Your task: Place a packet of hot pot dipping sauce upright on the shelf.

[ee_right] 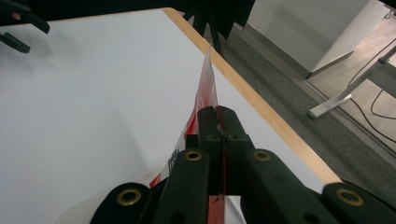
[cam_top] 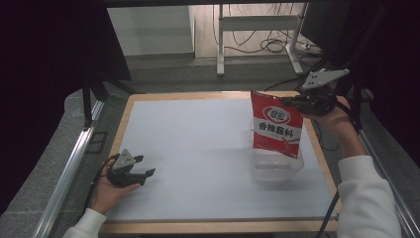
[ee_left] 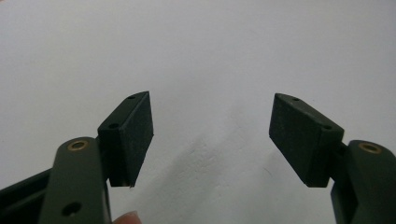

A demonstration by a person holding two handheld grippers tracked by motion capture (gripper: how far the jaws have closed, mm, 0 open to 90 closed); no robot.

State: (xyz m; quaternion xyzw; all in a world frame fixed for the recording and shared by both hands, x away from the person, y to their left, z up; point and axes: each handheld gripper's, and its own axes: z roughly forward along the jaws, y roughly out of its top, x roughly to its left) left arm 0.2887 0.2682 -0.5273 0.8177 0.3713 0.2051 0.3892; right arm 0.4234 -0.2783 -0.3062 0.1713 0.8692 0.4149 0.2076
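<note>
The right gripper (cam_top: 292,103) clamps the red packet's (cam_top: 275,126) top edge above the clear tub (cam_top: 273,171), while the left gripper (cam_top: 141,166) rests spread apart.

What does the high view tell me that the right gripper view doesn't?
High view alone: the red packet's printed front, hanging over a clear plastic container, and the person's white sleeve. Right gripper view alone: the right hand-held gripper shut on the packet's thin top edge, seen edge-on. Both: the white table, its wooden rim, the open left hand-held gripper and the grey floor beyond.
</note>
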